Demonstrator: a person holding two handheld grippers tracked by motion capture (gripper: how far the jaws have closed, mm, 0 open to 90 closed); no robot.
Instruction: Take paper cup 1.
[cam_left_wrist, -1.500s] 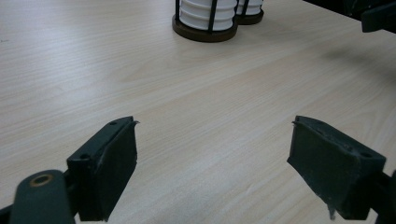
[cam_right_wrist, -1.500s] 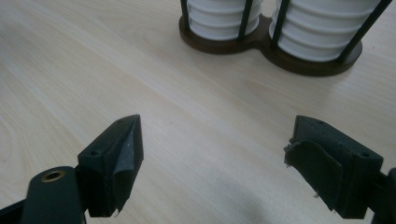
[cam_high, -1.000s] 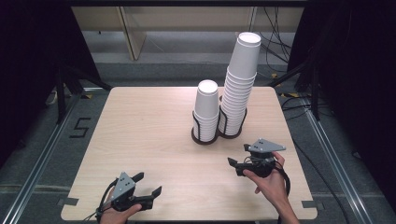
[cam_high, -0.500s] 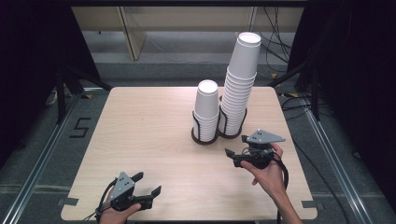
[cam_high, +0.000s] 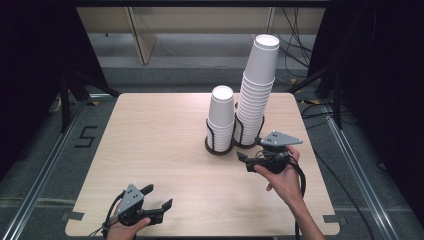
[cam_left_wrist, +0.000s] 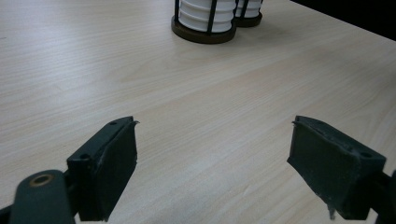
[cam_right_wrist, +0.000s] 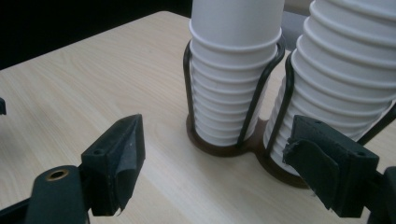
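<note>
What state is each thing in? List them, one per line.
Short stack of white paper cups: upright, nested in black wire holder.
Tall stack of white paper cups: upright, leaning slightly.
Left gripper: open, empty.
Right gripper: open, empty, near the holder.

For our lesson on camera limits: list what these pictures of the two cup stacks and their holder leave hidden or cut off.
- Tall stack: top cut off by the right gripper view's upper edge.
- Short stack: the left gripper view's upper edge leaves just the bottom cups.
- Holder: its far side is hidden behind the cups in the high view.
- Cup count: rims too fine in the high view.
</note>
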